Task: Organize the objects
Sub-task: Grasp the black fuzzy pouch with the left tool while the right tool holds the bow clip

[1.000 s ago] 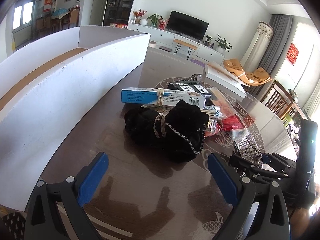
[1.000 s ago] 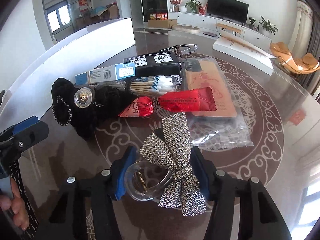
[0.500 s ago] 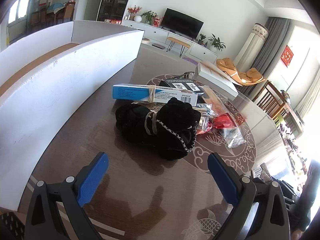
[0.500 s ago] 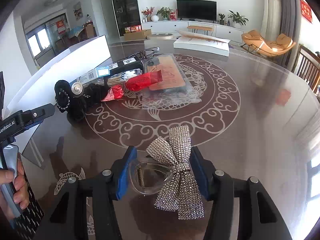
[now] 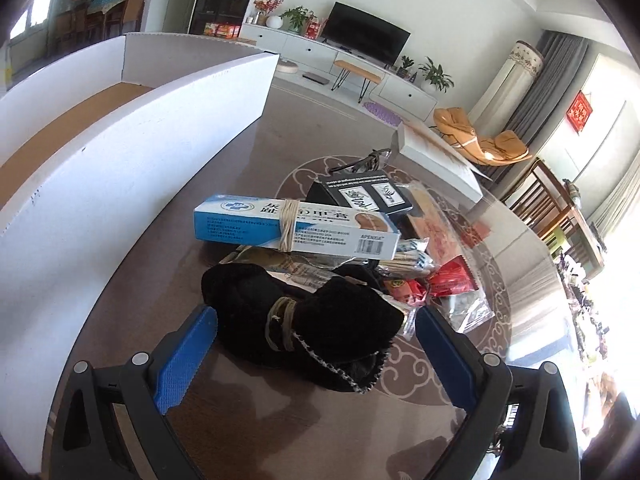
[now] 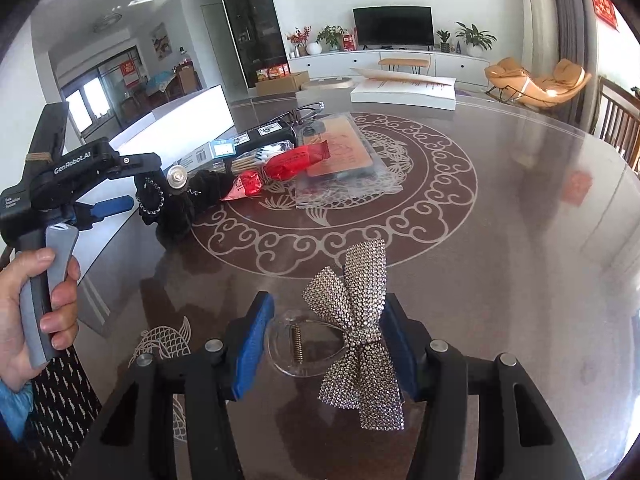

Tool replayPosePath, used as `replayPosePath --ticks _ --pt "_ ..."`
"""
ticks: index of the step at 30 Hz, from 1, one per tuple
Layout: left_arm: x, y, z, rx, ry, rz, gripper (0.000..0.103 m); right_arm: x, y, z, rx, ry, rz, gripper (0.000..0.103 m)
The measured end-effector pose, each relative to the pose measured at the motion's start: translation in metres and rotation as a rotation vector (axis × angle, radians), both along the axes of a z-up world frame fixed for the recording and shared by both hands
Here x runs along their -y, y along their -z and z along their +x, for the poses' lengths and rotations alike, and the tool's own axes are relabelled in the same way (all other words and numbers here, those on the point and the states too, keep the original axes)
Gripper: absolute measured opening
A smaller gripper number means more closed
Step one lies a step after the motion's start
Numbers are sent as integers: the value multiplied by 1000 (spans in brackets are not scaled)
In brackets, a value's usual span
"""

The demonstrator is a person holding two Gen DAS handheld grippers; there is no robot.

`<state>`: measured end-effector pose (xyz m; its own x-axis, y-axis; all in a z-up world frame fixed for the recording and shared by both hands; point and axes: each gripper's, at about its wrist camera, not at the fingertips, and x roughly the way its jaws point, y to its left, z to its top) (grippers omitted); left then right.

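The right gripper (image 6: 326, 338) is squeezed shut on a sparkly bow hair clip (image 6: 356, 332). Its blue pads (image 6: 250, 350) press on both sides of the clip's clear plastic part, and the shiny bow sticks up between them. The clip is held above the brown table (image 6: 520, 240), well apart from the pile of other things.

The left gripper (image 5: 316, 354) has its two blue pads (image 5: 184, 364) wide apart. A black fuzzy bundle (image 5: 304, 320), tied in the middle with a rubber band, lies on the table between them. I cannot tell if the pads touch it. A hand (image 6: 28, 312) holds this gripper's grey handle.

Just behind the black bundle is a blue and white box (image 5: 296, 230) with a rubber band around it. Near it are a black box (image 5: 362, 196), some cotton swabs (image 6: 260, 156), two red snack packs (image 6: 296, 160) and a phone case in a clear bag (image 6: 340, 150).

A big white cardboard box (image 5: 100, 168) stands to the left of the pile.
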<state>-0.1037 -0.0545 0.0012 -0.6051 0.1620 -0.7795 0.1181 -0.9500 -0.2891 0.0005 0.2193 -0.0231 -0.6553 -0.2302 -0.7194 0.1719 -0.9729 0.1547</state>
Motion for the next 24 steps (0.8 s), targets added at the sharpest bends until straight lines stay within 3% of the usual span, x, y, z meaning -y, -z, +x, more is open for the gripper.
replayPosePath --ticks 1,3,5,7,10,14,19,22,24 --pt "4 7 -4 58 -21 -36 100 0 -1 1 -3 0 -3 55" --pt "19 15 6 127 -49 -24 93 -2 -4 4 -16 -3 -5 55" --pt "29 11 30 137 -62 -36 92 -3 -8 9 -35 -7 3 55" --pt "31 5 51 135 -43 -100 92 -5 -8 13 -36 -14 12 55" --pt "36 3 64 146 -12 -131 93 -5 -8 16 -37 -29 14 55" --pt "42 9 56 153 21 -19 94 -4 -8 13 -25 -35 12 55" --pt "42 15 36 169 -1 -104 94 -6 -10 10 -1 -42 17 56" --pt "48 24 25 178 23 -59 93 -6 -11 8 18 -51 42 67" --pt "50 25 25 156 40 -60 81 -4 -13 6 23 -64 58 75"
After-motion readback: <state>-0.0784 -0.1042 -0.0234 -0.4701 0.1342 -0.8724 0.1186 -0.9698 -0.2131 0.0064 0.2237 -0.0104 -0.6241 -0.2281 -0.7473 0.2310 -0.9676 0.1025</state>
